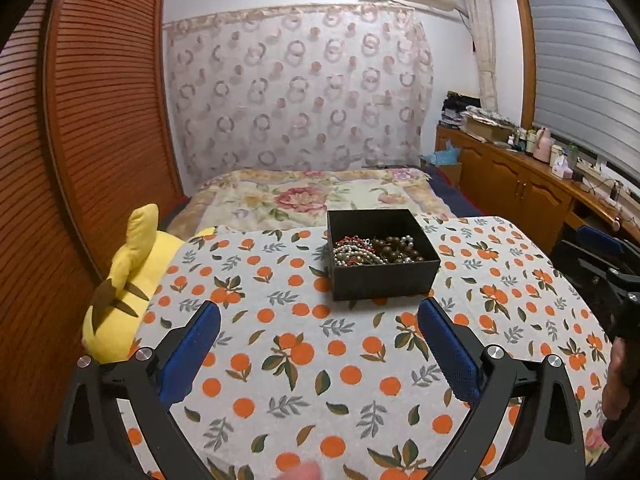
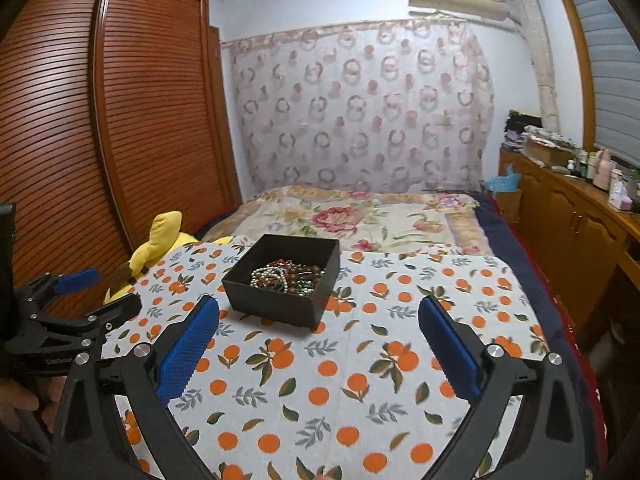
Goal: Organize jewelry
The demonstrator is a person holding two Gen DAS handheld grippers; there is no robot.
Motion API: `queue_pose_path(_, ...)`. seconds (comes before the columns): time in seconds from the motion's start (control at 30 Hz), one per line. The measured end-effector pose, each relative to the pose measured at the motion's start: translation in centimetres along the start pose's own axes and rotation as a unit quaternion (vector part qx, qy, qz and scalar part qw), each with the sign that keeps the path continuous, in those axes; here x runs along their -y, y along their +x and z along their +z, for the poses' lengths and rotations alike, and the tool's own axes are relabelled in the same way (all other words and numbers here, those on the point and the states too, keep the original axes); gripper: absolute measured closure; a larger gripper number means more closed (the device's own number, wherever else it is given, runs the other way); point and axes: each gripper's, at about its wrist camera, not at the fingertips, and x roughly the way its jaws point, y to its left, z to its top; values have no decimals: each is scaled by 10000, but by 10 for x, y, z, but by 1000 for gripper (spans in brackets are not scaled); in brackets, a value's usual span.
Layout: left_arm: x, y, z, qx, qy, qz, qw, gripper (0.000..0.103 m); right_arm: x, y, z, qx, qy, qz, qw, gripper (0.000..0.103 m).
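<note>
A black open box (image 1: 386,281) stands on the orange-print cloth (image 1: 304,360). It holds a tangle of bead jewelry (image 1: 372,251): pearl strands, red beads and brown wooden beads. My left gripper (image 1: 320,312) is open and empty, a short way in front of the box. In the right wrist view the box (image 2: 276,304) sits left of centre with the jewelry (image 2: 286,276) inside. My right gripper (image 2: 319,312) is open and empty, just in front and to the right of the box. The left gripper (image 2: 100,288) shows at the left edge there.
A yellow plush toy (image 1: 128,280) lies at the cloth's left edge, beside a louvred wooden wardrobe (image 1: 80,140). A floral bedspread (image 1: 312,196) lies beyond the box. A wooden cabinet (image 1: 520,184) with bottles runs along the right.
</note>
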Motion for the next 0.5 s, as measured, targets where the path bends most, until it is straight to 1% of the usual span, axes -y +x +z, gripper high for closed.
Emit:
queue_pose_path(0.27,-1,-17,-5,137,-88,30,9999,8,5,-19,-8,204,66,-252,9995,3)
queue_pose_path(0.5,1,-21,-4,198,-67,77,9998,8,6,-20,-9,225,74,-275,9993,3)
